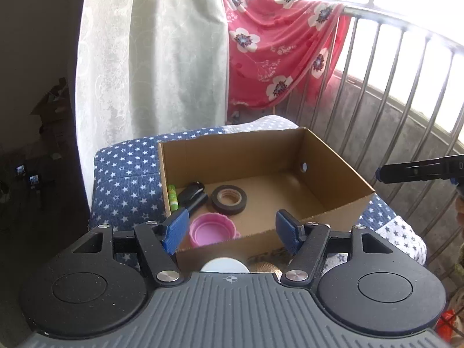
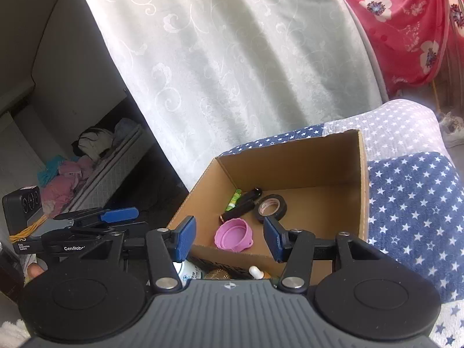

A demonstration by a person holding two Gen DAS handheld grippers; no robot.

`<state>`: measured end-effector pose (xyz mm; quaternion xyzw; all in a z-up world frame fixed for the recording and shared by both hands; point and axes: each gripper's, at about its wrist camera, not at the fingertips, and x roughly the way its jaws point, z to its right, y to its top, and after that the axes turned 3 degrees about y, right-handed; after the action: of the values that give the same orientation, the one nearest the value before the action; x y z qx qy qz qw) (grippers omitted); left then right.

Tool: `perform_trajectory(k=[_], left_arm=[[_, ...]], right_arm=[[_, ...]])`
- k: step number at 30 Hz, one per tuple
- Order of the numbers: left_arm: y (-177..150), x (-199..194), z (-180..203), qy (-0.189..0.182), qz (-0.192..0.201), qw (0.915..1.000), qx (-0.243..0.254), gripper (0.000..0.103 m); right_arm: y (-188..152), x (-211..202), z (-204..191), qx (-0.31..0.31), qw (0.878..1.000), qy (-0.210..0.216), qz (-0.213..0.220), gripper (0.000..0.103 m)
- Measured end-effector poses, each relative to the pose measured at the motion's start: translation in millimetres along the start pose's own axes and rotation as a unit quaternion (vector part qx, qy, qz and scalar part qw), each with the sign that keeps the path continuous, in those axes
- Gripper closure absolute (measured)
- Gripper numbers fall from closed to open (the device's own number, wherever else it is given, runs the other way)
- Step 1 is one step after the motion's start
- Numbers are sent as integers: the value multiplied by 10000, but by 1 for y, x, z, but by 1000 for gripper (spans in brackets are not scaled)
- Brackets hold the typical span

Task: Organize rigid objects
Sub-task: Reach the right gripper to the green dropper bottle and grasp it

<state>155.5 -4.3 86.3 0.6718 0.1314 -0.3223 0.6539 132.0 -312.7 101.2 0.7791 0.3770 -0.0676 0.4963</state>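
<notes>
Up on a bed (image 1: 127, 168) covered in a blue star-print quilt sits an open cardboard box (image 1: 327, 174), and both grippers hover at its near edge with nothing between their blue pads. The left gripper (image 1: 232, 229) has its jaws spread apart, released, framing the box's near wall. The right gripper (image 2: 229, 236) likewise stands with jaws parted and empty, looking into the same box from its near left corner.

Inside the box, the things gather toward the left wall. A green tube (image 1: 173, 197) lies right against that wall, a black oblong item (image 1: 193, 195) just beside it, and a roll of black tape (image 1: 229, 199) lies flat nearer the middle of the floor. A pink collapsible cup (image 1: 211, 229) rests near the front wall, close to the tape. The right half of the box floor is bare cardboard.

Outside the box, against its near wall, a white cap (image 1: 224, 265) and a gold ribbed lid (image 1: 265, 267) peek above the left gripper's body; the right wrist view also shows a small dropper bottle (image 2: 258, 272) there.

Behind the bed hang a pale curtain (image 1: 150, 52) and a red floral cloth (image 1: 278, 46) draped over a metal railing (image 1: 406, 92).
</notes>
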Motion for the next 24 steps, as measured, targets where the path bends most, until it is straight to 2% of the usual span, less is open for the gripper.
perform_trajectory(k=[3,7,12,18,22,24], left_arm=[[-29,-2,23,-2,68,10000,25,37],[-55,5,61,-83,123,9995,282,37],[-73,26,102,74,233,9953,933,37],[-73,46,112,-173,270,9948,971,38],[-69,55,111,-222,204,9949,961,43],[-68,57,110,-268,171,9950,942,46]], right_arm=[[-29,6,0,43,9998,-179,115,49],[-58,24,2,55,9992,-398,-26,49],[-69,39,0,-141,9983,-568,-64,49],[-71,61,6,-224,9973,-665,-224,55],[-70,73,10,-287,9959,-784,-362,60],[-70,77,10,-329,9952,-826,-408,66]])
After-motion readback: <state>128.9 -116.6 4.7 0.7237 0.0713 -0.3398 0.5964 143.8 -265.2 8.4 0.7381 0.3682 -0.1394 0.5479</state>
